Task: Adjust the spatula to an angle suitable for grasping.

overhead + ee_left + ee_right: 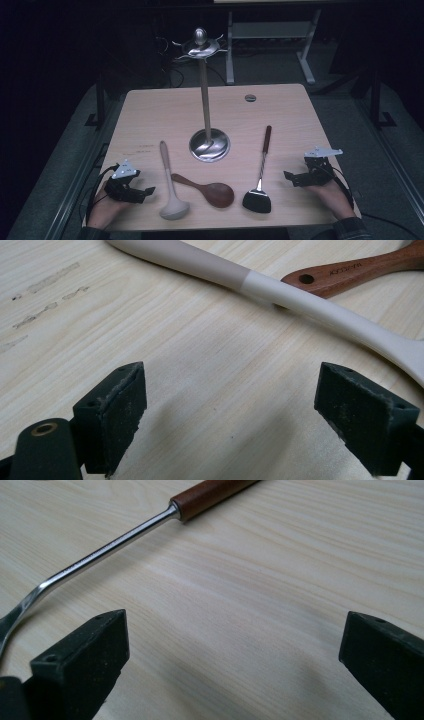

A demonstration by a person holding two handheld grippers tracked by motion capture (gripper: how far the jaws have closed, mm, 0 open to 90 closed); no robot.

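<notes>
- We look down on a pale wooden surface point(165, 112) in a dark room, with a person's forearms entering from the near edge.
- A tall metal utensil stand point(207, 135), with a round shiny base, a slim upright pole and hooked arms at its top, rises from the middle of the surface.
- Three utensils lie flat in front of the stand, handles pointing away from the person.
- On the left is a cream-coloured ladle point(170, 190) with a tan upper handle, its bowl near the front edge.
- Just beside it lies a dark reddish-brown wooden rice spoon point(215, 192); in the left gripper view its handle end point(350, 272), with a hanging hole, touches the ladle's handle point(280, 292).
- Further right lies a black spatula point(258, 197) with a steel shaft and reddish-brown wooden grip.
- The left hand-held gripper point(142, 194) rests low at the near left corner, near the ladle, jaws spread wide with bare surface between them.
- The right hand-held gripper point(291, 177) rests at the near right, near the spatula, jaws likewise wide apart and holding nothing.
- A small round grey disc point(250, 98) sits in the surface near its far edge.
</notes>
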